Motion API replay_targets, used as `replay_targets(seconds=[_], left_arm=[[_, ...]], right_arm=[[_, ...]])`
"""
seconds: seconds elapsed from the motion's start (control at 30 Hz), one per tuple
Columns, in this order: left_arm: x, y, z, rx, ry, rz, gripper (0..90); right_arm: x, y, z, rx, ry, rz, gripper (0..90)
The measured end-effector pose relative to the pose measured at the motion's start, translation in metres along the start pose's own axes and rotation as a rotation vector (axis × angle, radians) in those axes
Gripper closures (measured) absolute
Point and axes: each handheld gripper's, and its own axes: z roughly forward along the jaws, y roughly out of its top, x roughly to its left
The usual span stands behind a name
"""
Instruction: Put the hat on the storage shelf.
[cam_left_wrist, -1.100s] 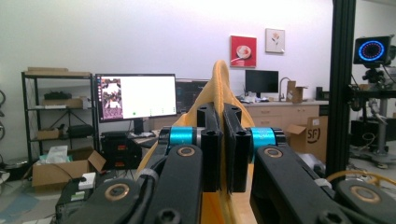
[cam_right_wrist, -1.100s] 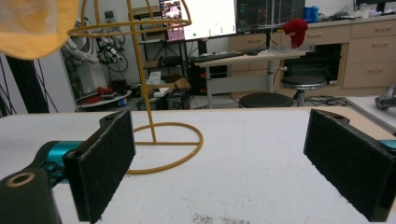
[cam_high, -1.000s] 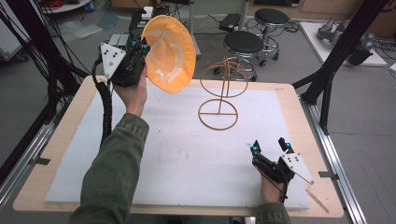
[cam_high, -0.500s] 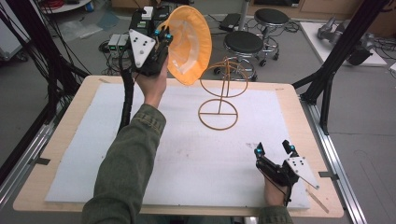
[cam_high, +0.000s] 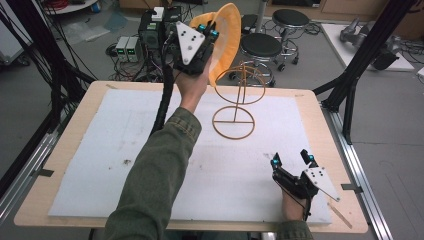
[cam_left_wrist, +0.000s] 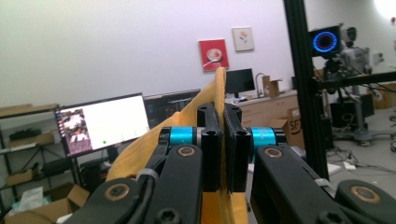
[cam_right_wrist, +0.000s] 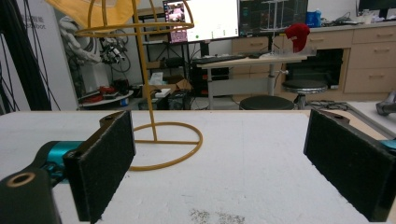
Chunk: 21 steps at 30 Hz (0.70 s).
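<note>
Table (cam_high: 70, 165) w/ white mat (cam_high: 125, 150). Yellow wire stand (cam_high: 235, 120) upright on mat, centre-right toward the far edge. Orange hat (cam_high: 227, 35) held up in the air above and just left of stand's top ring, beyond table's far edge. L gripper (cam_high: 202, 35) raised, jaws clamped narrow on hat's brim. R gripper (cam_high: 292, 161) low at near-right of mat, jaws wide, nothing between.
</note>
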Motion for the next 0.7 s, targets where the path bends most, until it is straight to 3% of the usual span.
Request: replay_targets(seconds=[0.03, 0.07, 0.13, 0.27, 0.7], left_arm=[[-0.011, 0.002, 0.003, -0.007, -0.025, 0.017, 86.7], [-0.011, 0.002, 0.003, -0.007, -0.025, 0.017, 86.7], [-0.026, 0.002, 0.007, -0.012, -0.063, 0.047, 86.7], [-0.040, 0.000, 0.011, -0.003, -0.108, 0.056, 86.7], [-0.071, -0.011, 0.018, -0.005, -0.229, 0.012, 86.6]], right_arm=[[-0.001, 0.000, 0.000, -0.002, 0.000, -0.008, 7.8], [-0.001, 0.000, 0.000, -0.002, 0.000, -0.008, 7.8], [-0.001, 0.000, -0.001, -0.004, -0.001, -0.002, 7.8], [-0.002, 0.000, -0.001, -0.008, -0.002, -0.001, 7.8], [-0.002, 0.000, 0.001, -0.001, -0.003, -0.007, 7.8]])
